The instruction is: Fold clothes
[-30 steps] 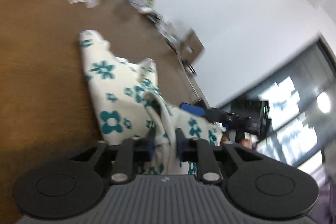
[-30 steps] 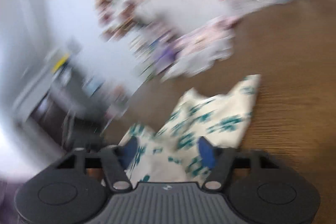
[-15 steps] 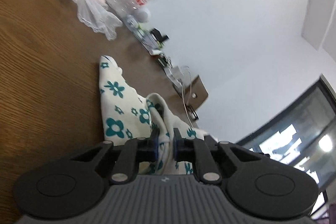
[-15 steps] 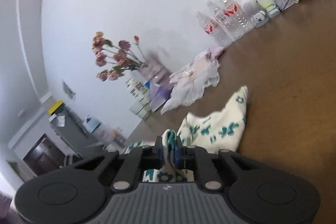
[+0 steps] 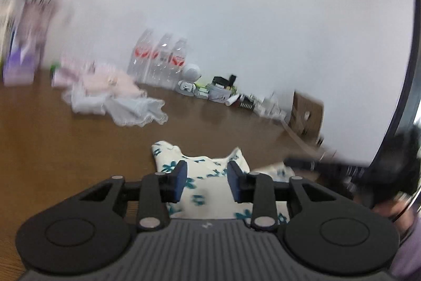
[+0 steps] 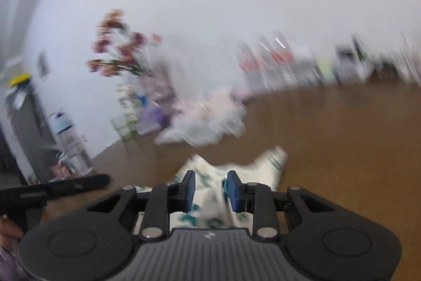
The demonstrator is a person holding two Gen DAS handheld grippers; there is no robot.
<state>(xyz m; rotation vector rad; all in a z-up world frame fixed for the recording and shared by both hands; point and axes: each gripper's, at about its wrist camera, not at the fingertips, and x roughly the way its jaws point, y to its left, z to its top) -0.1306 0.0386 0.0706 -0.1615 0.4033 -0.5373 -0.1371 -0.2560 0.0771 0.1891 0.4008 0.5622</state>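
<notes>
- The left gripper (image 5: pixel 206 181) hung low over the wooden table (image 5: pixel 65 149), its 2 blue-padded fingers (image 5: pixel 179 181) spread wide with nothing between them.
- The right gripper (image 6: pixel 211 187) was likewise spread, its fingers either side of a raised fold of cloth without pinching it.
- The floral garment (image 5: pixel 202 186), cream with teal flowers, lay on the table directly under both grippers, at 12 o'clock in each wrist view, its 2 corners pointing away.
- In the right wrist view the garment (image 6: pixel 236 170) was blurred, and the left gripper's dark body reached in from 9 o'clock.
- Farther off, at 11 o'clock in the left view, a heap of pink and white lacy cloth (image 5: pixel 113 96) lay on the table.
- Beyond it, 3 clear bottles (image 5: pixel 160 57) with red labels stood against the white wall.
- A cardboard box (image 5: pixel 306 115) sat at 2 o'clock.
- Pink flowers (image 6: pixel 118 49) showed at 10 o'clock in the right view.
</notes>
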